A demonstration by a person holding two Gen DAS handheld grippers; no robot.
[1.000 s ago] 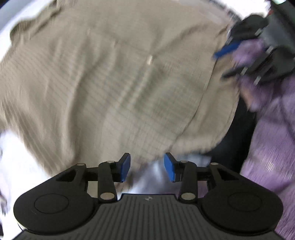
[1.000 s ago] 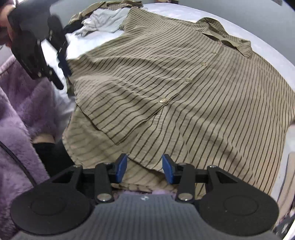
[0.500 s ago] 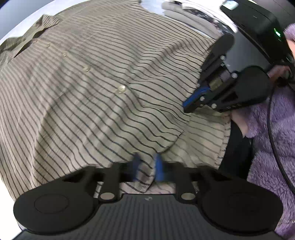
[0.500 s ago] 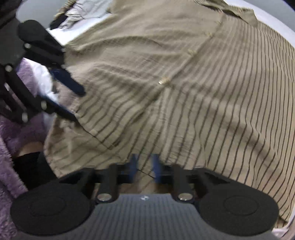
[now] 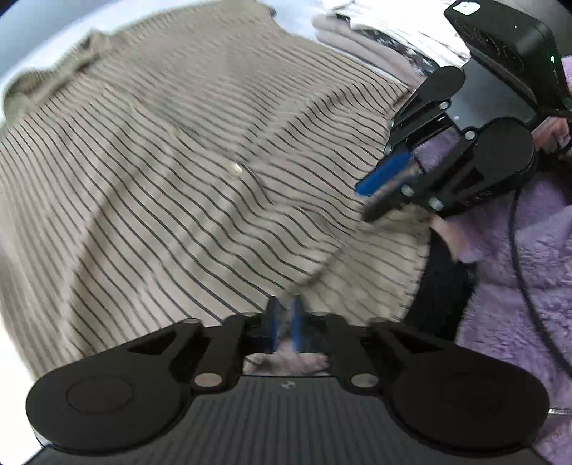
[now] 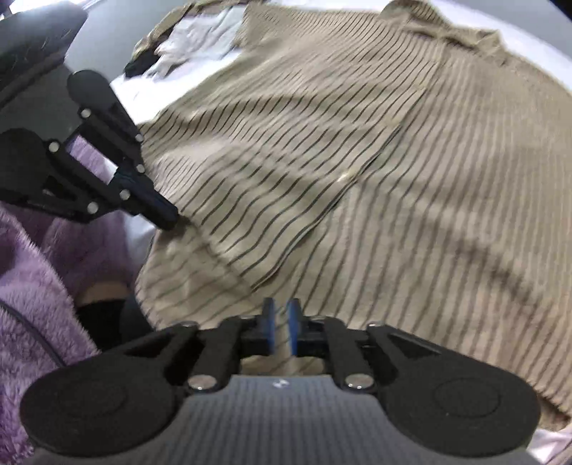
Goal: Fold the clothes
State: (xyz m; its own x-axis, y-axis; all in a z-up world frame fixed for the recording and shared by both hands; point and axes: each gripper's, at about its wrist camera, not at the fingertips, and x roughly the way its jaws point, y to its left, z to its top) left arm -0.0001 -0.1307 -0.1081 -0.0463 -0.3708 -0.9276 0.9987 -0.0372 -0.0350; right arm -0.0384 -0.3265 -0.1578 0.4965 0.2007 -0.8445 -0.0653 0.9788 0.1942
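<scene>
A beige button-up shirt with dark stripes (image 5: 186, 186) lies spread on a white surface, collar at the far end; it also fills the right wrist view (image 6: 411, 186). My left gripper (image 5: 285, 318) is shut on the shirt's near hem. My right gripper (image 6: 280, 323) is shut on the hem too, further along the same edge. Each gripper shows in the other's view: the right one (image 5: 386, 179) at the shirt's right edge, the left one (image 6: 161, 211) at its left edge.
Folded pale clothes (image 5: 375, 32) lie at the far right in the left wrist view. A crumpled grey garment (image 6: 193, 43) and a dark item lie beyond the shirt in the right wrist view. The person's purple fleece (image 5: 529, 272) is close by.
Both grippers were open above the hem one second ago. They have come down to the shirt's near edge and shut on it, and the hem is lifting slightly.
</scene>
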